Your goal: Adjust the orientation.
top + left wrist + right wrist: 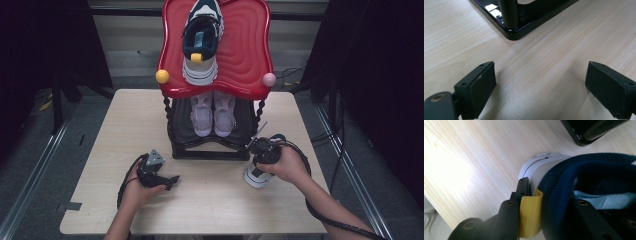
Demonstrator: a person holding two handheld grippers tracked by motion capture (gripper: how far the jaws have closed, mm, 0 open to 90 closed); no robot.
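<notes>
A navy and white sneaker (pixel 574 177) stands on the wooden table (pixel 210 210), near its right edge and just in front of the front right corner of a two-tier shoe rack (pixel 210 150). The right gripper (pixel 536 202) is clamped on the sneaker's heel collar, one jaw outside against the yellow woven pull tab (pixel 530 216), the other inside the shoe. The collar is thick navy mesh, the lining pale blue, the heel counter smooth white and rounded.

Judging by the rack, the work is partly done. A matching navy and white sneaker (pixel 201 40) already sits on the rack's glossy red top shelf (pixel 250 50), which has a wavy outline, ripple ridges and a yellow ball (pixel 162 76) and a pink ball (pixel 269 79) at its front corners. A pale pink pair of shoes (pixel 213 112) fills the black lower shelf. The gripped sneaker has yet to be lifted up beside its mate.

The left gripper (pixel 541 85) rests low over the table toward the front left, jaws wide apart with nothing between them, facing the rack's shiny black base.
</notes>
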